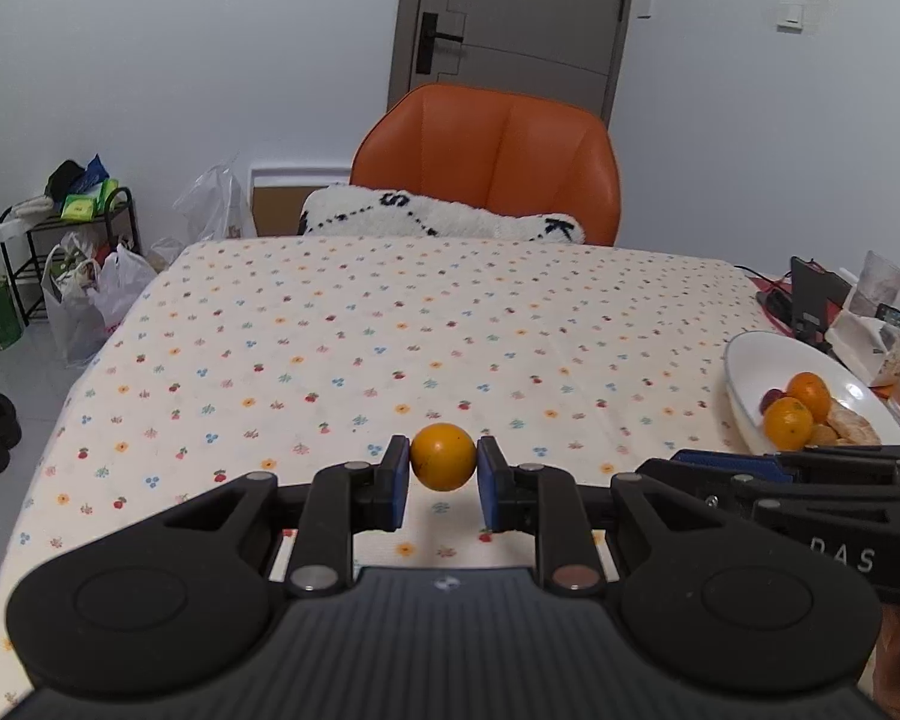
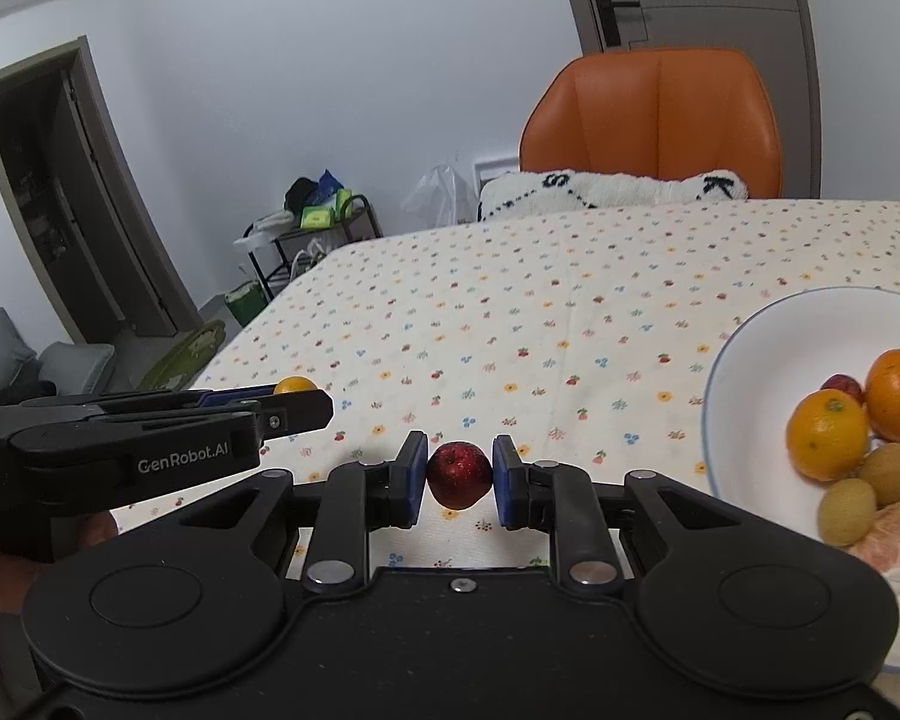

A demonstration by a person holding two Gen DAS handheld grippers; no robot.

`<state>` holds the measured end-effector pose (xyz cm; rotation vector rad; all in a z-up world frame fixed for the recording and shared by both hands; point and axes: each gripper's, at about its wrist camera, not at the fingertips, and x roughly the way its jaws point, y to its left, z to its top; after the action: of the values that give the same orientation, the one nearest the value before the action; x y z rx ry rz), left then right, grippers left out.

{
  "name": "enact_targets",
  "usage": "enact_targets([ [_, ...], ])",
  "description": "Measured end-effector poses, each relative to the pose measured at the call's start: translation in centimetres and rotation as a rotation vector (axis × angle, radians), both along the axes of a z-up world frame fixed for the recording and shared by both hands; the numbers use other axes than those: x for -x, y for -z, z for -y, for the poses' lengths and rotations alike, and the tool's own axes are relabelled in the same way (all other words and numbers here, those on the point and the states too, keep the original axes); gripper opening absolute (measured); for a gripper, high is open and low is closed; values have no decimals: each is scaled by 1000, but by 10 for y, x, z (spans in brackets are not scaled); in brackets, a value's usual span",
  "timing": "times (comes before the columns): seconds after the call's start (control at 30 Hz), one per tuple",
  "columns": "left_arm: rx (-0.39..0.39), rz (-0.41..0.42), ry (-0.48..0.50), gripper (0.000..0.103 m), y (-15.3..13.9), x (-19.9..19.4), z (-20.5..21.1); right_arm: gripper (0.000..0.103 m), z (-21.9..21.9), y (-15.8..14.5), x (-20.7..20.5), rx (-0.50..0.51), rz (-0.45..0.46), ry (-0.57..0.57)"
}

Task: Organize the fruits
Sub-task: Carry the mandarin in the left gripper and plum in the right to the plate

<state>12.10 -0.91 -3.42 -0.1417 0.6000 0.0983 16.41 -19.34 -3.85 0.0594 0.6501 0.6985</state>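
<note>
My left gripper is shut on a small orange, held just above the flowered tablecloth. My right gripper is shut on a small dark red fruit, also above the cloth. To the right stands a white bowl holding two oranges, a red fruit, two small brownish-green fruits and peeled citrus segments. The same bowl shows in the left wrist view, right of the right gripper body. The left gripper body lies to my right gripper's left.
An orange chair with a fluffy white cushion stands at the table's far side. Cluttered items and a glass sit at the table's right edge. A rack and bags stand on the floor at left.
</note>
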Motion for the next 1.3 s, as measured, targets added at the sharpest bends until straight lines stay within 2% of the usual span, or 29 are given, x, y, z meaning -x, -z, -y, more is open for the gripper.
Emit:
enact_targets([
  [0.27,-1,49,3,22,-17,14,10,22,18,-10,9,-31,28,21],
  [0.6,9,56,28,22,-22,22,22,21,37,-19,16,-38,51,54],
  [1.3,52,96,144,22,-31,10,82,22,101,-29,29,-19,82,181],
])
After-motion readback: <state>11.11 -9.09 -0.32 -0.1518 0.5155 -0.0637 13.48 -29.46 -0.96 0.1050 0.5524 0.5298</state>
